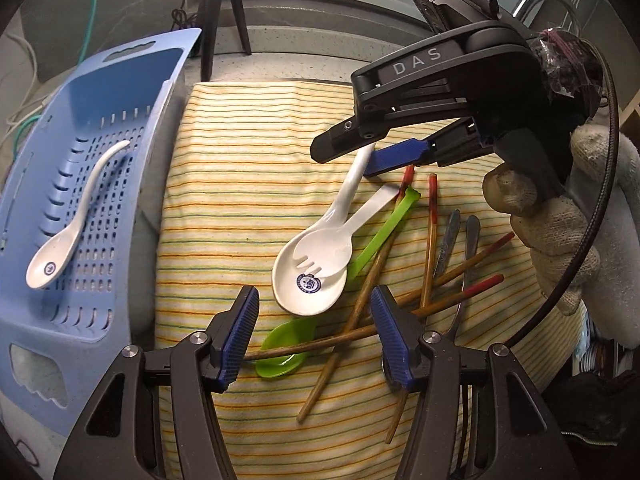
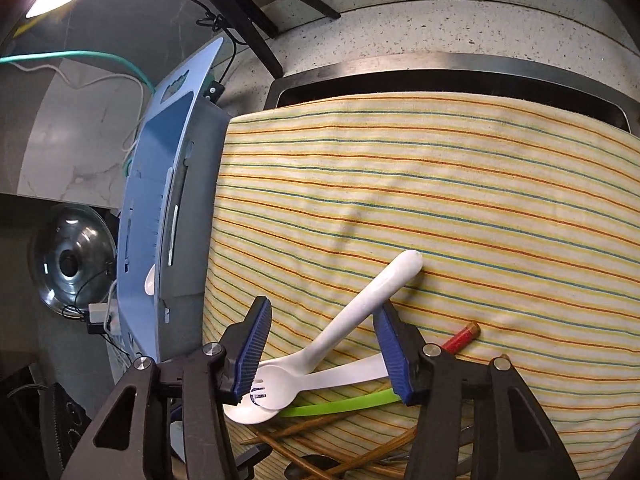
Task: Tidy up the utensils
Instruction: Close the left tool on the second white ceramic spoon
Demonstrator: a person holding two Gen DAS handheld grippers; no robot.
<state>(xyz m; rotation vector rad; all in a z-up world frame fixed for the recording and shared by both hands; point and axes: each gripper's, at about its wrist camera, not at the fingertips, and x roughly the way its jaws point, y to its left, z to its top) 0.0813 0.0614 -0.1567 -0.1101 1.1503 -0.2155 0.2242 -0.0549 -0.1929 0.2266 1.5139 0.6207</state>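
A heap of utensils lies on the striped cloth: a white ceramic spoon, a white spork, a green spoon, several red-tipped chopsticks and two metal handles. My left gripper hangs open just above the green spoon's bowl and the crossed chopsticks. My right gripper is open astride the ceramic spoon's handle, whose side lies against the right pad, while the left pad stands clear. In the left wrist view the right gripper straddles that handle's end.
A blue perforated basket stands left of the cloth with another white spoon inside. A gloved hand holds the right gripper. Behind the cloth are a sink rim and tripod legs. A metal lid sits lower left.
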